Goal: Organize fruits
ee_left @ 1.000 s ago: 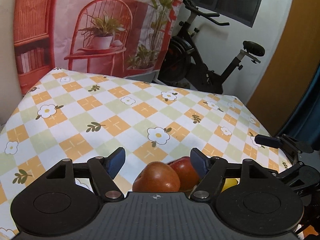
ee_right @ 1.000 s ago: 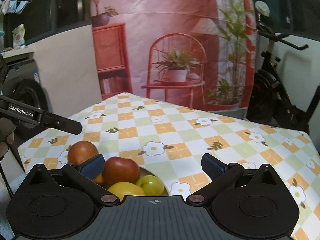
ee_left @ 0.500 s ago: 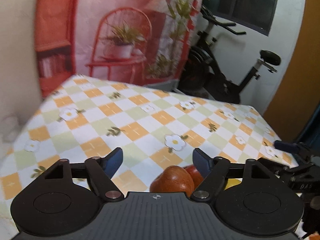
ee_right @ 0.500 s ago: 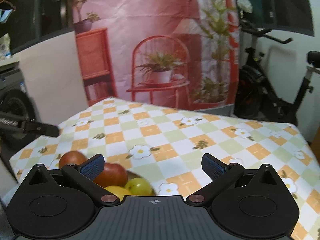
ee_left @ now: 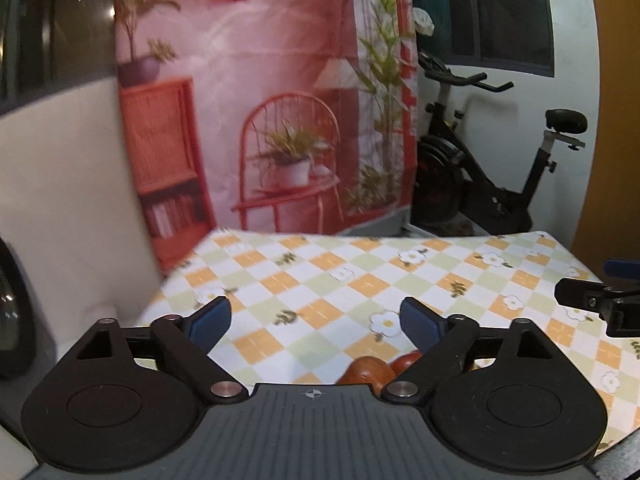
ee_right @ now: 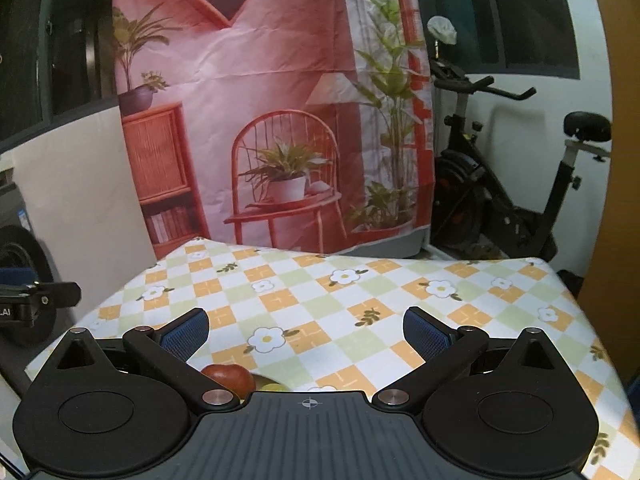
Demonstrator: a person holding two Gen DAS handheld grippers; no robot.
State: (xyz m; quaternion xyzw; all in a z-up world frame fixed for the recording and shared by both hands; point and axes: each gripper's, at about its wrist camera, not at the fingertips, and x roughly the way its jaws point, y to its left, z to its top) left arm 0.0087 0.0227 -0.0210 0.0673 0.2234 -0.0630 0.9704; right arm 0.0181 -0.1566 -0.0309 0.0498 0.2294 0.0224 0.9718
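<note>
While its jaws have been opening, left gripper (ee_left: 314, 320) empty, red fruits (ee_left: 366, 368) below

Each of your cameras sits just behind its own tongs and looks forward and slightly down across the table with the orange, green and white checked flower cloth (ee_left: 360, 280) toward the pink printed backdrop of a red chair and plants (ee_right: 280, 120). Both views share that cloth, the backdrop and the black exercise bike (ee_right: 500, 200) at the right. Your left view catches the right tongs (ee_left: 600, 300) at its right edge, while red-brown round fruits (ee_right: 228, 376) show close under both cameras.
</note>
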